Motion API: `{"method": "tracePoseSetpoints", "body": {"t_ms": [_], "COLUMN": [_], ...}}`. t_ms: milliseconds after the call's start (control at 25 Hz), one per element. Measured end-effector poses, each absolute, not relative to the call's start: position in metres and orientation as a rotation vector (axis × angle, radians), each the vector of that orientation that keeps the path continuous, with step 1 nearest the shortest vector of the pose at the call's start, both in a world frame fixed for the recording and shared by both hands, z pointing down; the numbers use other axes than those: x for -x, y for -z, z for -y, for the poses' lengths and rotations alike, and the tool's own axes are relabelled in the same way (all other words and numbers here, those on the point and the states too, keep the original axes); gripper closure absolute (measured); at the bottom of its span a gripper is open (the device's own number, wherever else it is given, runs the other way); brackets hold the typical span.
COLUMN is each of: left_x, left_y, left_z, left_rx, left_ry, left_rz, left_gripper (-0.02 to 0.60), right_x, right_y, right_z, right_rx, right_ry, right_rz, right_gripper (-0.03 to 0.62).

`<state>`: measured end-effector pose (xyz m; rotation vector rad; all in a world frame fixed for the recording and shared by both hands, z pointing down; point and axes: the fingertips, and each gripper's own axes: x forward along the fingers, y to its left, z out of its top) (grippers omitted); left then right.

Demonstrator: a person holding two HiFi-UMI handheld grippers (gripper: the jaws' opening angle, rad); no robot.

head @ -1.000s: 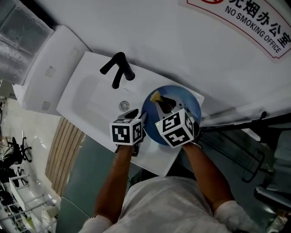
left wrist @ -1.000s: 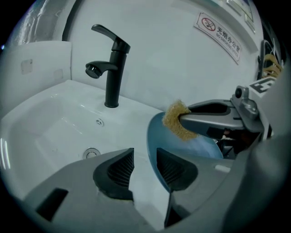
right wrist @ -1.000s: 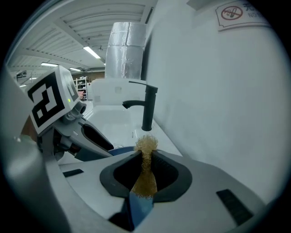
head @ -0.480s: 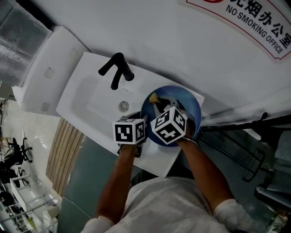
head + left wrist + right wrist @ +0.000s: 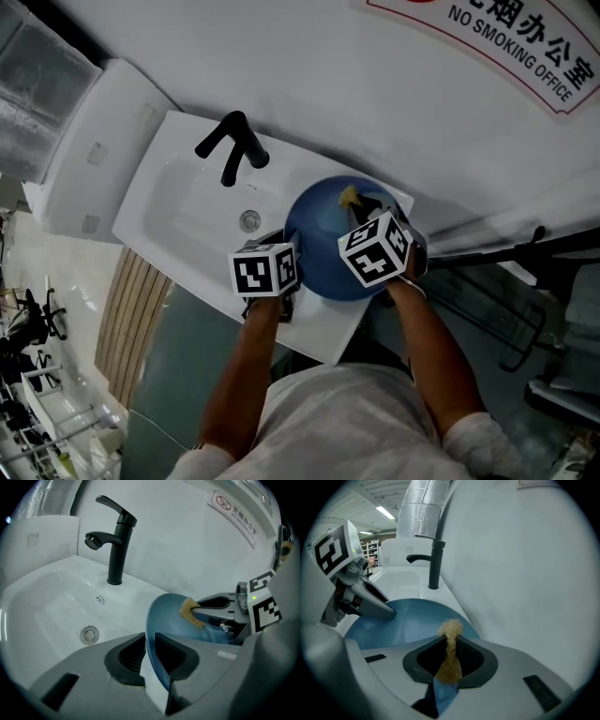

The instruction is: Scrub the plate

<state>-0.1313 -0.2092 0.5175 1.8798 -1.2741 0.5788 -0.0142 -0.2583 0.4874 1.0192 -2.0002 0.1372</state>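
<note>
A blue plate (image 5: pixel 323 246) rests tilted at the right end of the white sink (image 5: pixel 178 202). The plate's near rim (image 5: pixel 151 634) stands between the pads of my left gripper (image 5: pixel 149 651), whose jaws are closing and pinch it. My left gripper (image 5: pixel 279 242) is at the plate's left edge in the head view. My right gripper (image 5: pixel 450 641) is shut on a tan scrub sponge (image 5: pixel 450 656) with a blue backing. The sponge (image 5: pixel 349 195) touches the plate's far rim near the wall, with my right gripper (image 5: pixel 364 208) behind it. The sponge (image 5: pixel 190 612) also shows against the plate (image 5: pixel 168 623) in the left gripper view.
A black faucet (image 5: pixel 232 145) stands at the back of the basin, with the drain (image 5: pixel 249 220) just left of the plate. A white wall with a no-smoking sign (image 5: pixel 511 42) runs close behind. A white box (image 5: pixel 94 150) sits left of the sink and a black rack (image 5: pixel 497 309) to its right.
The right gripper has carried the sponge from the plate's left part to its far right rim. The plate has tipped up and shifted left. The left gripper stays at the near rim.
</note>
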Motion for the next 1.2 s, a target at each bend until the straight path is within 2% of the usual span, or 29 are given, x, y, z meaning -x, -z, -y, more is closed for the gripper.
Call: {"method": "tracePoseSetpoints", "body": {"t_ms": [280, 840, 1200], "left_x": [0.131, 0.132, 0.133], "left_y": [-0.517, -0.516, -0.517], "left_z": [0.209, 0.207, 0.206], "left_rx": [-1.863, -1.835, -1.823], "left_ry": [-0.552, -0.494, -0.475], "left_rz": [1.295, 1.306, 1.309], "left_gripper": [0.508, 0.515, 0.517], "right_x": [-0.013, 0.098, 0.061], "right_y": [-0.484, -0.482, -0.49], "right_z": [0.257, 0.208, 0.218], "right_rx": [-1.072, -0.833, -0.882], "right_ry": [-0.139, -0.251, -0.234], "right_rz": [1.958, 2.175, 2.089], "right_gripper": [0.531, 0.531, 0.531]}}
